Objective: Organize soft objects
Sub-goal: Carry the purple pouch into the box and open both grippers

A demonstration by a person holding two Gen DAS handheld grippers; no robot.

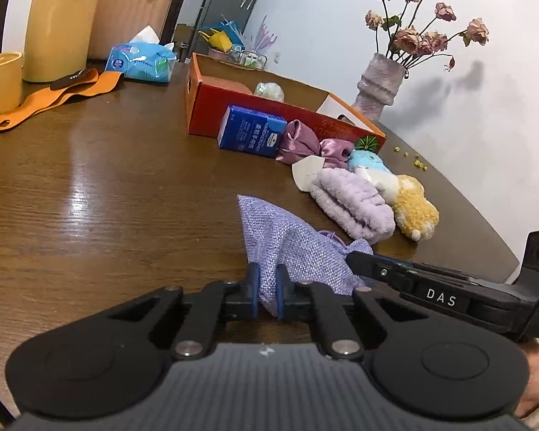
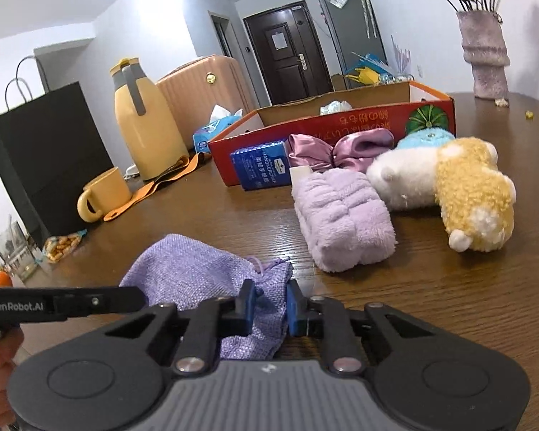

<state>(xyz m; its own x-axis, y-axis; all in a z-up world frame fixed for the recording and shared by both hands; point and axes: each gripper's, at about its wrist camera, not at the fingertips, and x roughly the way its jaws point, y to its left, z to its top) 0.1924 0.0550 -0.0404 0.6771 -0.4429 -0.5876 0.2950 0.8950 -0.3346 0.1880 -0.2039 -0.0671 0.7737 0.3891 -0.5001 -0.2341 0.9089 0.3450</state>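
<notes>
Two grippers pinch one purple cloth pouch [image 1: 287, 248] on the brown table [image 1: 107, 186]. Your left gripper [image 1: 267, 292] squeezes one edge and your right gripper [image 2: 271, 307] squeezes the cord end. The pouch lies long, its far corner pointing away toward the red box [image 1: 287, 107]. The right gripper reads "DAS" and the left reads "GenRobot.AI". Only the right view shows the black bag [image 2: 46, 158] left of the pouch.
</notes>
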